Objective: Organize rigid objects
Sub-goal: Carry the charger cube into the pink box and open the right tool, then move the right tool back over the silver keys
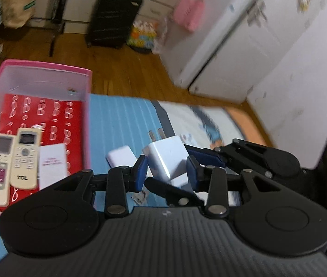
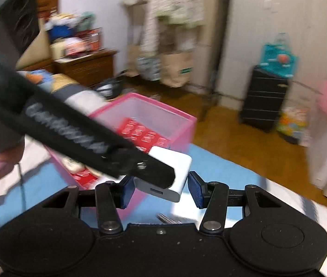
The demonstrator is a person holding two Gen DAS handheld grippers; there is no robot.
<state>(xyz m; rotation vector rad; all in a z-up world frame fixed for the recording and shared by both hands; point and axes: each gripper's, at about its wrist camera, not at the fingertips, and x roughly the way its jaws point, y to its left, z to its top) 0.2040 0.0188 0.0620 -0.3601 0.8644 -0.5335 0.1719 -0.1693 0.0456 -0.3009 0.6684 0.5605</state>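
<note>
The left hand-held gripper point(image 1: 166, 173) pinches a small, rigid, light white plastic plug adapter point(image 1: 166, 159) by its smooth flat sides; the right hand-held gripper point(image 2: 161, 190) hangs spread.

white charger point(image 1: 166, 159) tilted, prongs up, over blue mat; two remotes point(image 1: 11, 161) lie in pink box point(image 1: 48, 65).

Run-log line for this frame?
left tongs: shut on white charger | right tongs: open around it | pink bin: two remotes inside
</note>
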